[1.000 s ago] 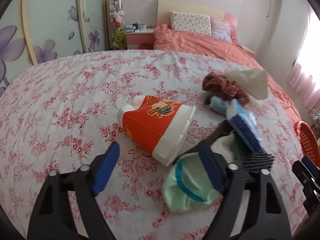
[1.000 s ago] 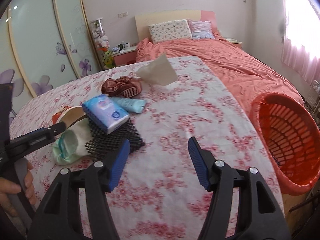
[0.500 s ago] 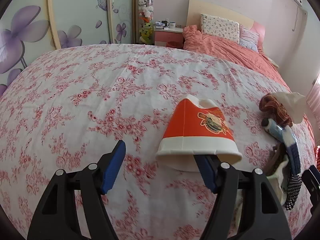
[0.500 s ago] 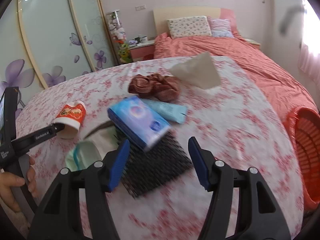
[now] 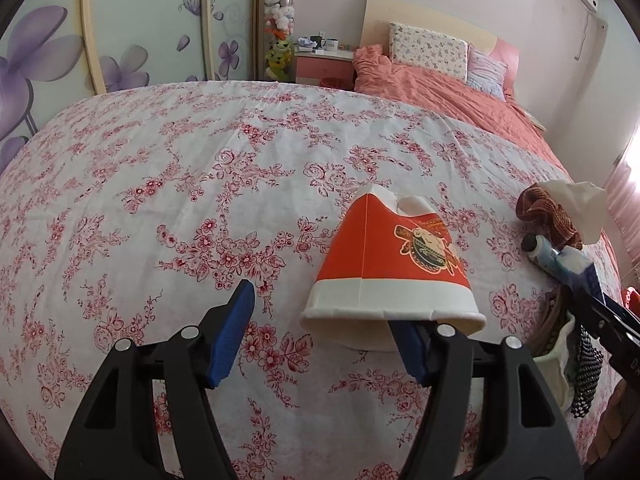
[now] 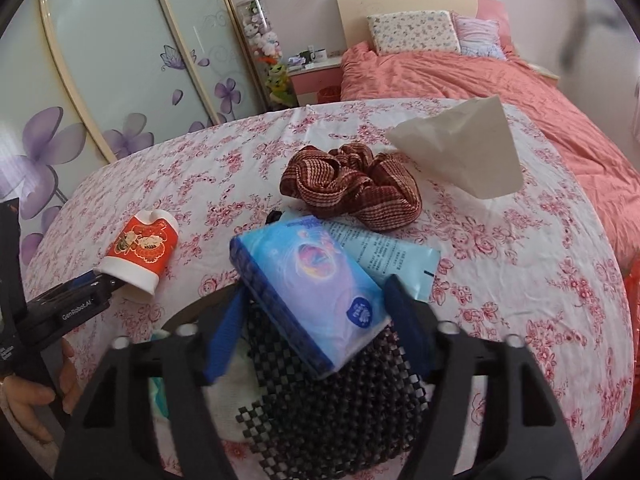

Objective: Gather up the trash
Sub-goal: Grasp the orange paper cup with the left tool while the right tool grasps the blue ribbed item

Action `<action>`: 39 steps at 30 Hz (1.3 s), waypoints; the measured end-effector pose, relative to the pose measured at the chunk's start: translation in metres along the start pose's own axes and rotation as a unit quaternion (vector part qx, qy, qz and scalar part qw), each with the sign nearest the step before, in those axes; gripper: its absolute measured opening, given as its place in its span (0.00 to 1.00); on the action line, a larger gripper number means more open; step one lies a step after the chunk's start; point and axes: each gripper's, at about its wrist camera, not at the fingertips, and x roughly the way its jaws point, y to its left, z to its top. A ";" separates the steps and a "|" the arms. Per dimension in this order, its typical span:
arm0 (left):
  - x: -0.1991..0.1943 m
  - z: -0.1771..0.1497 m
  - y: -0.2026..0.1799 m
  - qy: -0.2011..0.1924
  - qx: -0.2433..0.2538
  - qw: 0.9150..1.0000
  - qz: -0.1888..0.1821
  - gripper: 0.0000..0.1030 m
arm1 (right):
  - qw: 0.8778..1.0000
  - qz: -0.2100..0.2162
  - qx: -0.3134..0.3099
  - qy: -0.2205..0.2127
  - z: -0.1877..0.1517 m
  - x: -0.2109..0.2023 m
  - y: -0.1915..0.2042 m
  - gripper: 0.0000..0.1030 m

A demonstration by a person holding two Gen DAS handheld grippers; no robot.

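Left gripper (image 5: pixel 320 330): jaws closing, not yet clamped. Its right pad sits inside the open mouth of the paper cup (image 5: pixel 390 268); the left pad stands clear of the cup wall, over bare cloth.
Paper cup: one, red and white, crushed at its base, lying on its side on the flowered tablecloth (image 5: pixel 200 168). Its long axis runs straight away from the left gripper, mouth toward it. This hand is plainly the nearer.
Hand (image 6: pixel 36 396): the person's left one, seen at the edge of the right wrist view, holding the left gripper's handle.
Right gripper (image 6: pixel 316 320): jaws closing, with a blue tissue pack (image 6: pixel 308 288) between the pads. Whether they press on it yet I cannot tell.
Tissue pack: one, lying diagonally on a black mesh pad (image 6: pixel 332 408).
Other items, one each: a pale blue sachet (image 6: pixel 394 258), a brown scrunchie (image 6: pixel 352 184), a loose tissue (image 6: pixel 464 144).
Far right: a red basket, only its edge (image 6: pixel 634 292) showing, judged the trash target.
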 end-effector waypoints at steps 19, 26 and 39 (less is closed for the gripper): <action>-0.001 0.001 -0.008 -0.002 0.010 1.000 -0.009 0.56 | 0.993 -0.032 0.107 -0.029 -0.011 -0.036 -0.063 0.22; 0.001 0.000 -0.012 0.002 0.012 1.000 -0.009 0.56 | 0.993 -0.039 0.103 -0.031 -0.003 -0.029 -0.059 0.30; 0.004 0.003 -0.016 0.000 0.020 1.000 -0.021 0.39 | 0.993 -0.065 0.093 -0.022 0.002 -0.019 -0.059 0.18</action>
